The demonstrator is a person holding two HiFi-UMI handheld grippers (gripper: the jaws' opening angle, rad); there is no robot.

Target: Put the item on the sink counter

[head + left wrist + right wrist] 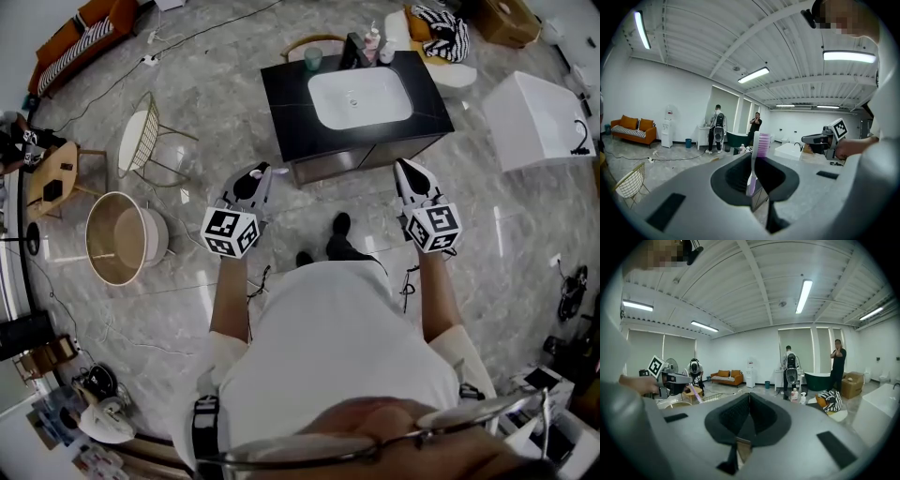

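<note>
Ahead of the left hand-held gripper (265,176) and the right hand-held gripper (405,169), the dark worktop (286,103) lies bare on both sides of the white basin (359,97). A cup (312,58) and bottles (375,42) crowd its far edge. A wire chair (141,141) stands left of the left one, and a white box (539,117) right of the right one.
</note>
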